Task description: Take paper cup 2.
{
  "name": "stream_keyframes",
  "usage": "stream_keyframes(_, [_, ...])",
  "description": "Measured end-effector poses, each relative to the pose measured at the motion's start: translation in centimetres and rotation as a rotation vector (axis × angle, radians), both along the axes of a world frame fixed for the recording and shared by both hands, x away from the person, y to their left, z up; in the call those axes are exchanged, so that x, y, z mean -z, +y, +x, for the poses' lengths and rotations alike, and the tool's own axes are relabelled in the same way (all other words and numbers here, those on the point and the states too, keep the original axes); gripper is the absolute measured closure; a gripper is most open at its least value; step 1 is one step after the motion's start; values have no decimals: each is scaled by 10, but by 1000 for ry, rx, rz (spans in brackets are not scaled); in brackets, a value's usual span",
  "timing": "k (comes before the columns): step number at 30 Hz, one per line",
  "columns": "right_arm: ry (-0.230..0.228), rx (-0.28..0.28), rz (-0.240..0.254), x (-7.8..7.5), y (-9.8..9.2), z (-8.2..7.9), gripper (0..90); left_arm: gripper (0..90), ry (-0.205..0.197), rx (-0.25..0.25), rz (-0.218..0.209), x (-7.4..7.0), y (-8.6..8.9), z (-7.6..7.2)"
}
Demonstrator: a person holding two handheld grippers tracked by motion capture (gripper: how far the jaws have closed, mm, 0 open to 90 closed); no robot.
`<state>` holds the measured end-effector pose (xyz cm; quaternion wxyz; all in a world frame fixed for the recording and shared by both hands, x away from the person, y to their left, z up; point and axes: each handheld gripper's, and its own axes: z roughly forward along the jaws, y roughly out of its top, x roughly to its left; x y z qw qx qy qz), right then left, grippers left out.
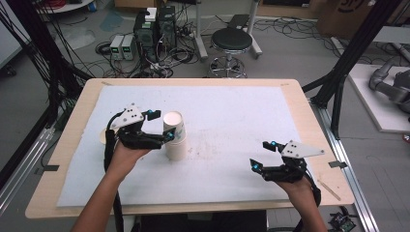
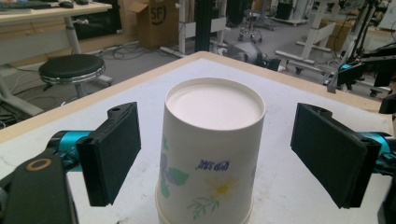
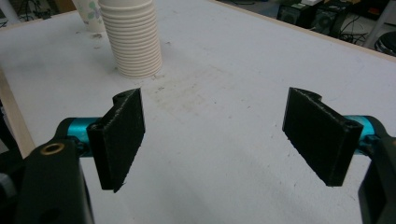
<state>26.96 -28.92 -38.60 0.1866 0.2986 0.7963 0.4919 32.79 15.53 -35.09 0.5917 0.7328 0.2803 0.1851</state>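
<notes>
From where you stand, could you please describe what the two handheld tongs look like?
Both the left tongs and the right tongs have black bodies, teal fittings at the jaws, flat black ribbed pads, and a grey three-cornered plate on top. A black cable trails from each.

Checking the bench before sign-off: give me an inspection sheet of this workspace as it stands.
Surface: white mat on a wooden table, faintly smudged mid-mat.
Job's things: upside-down stack of paper cups, flower print on the top cup.
Clutter: one more cup beyond the stack; tape strips at the table edges.
Grippers: left gripper open, pads either side of the top cup, not touching; right gripper open, nothing between its pads.
Cables: black cable along the left forearm.
Surroundings: stool, computer towers, floor wiring.
</notes>
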Motion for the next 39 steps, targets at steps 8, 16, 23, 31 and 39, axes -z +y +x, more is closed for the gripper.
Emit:
stream_keyframes(8, [-1, -1, 1, 0, 0, 0, 216, 162, 33, -2, 33, 2, -11, 13])
stream_keyframes(16, [2, 1, -1, 1, 0, 1, 216, 238, 51, 3, 48, 6, -14, 19])
stream_keyframes(23, [0, 4, 0, 0, -1, 0, 216, 325, 44, 27, 46, 6, -13, 18])
stream_keyframes(31, [-3, 4, 1, 0, -1, 1, 216, 329, 35, 32, 19, 2, -10, 17])
stream_keyframes(39, [-1, 0, 6, 0, 0, 0, 217, 334, 5, 39, 2, -14, -7, 14])
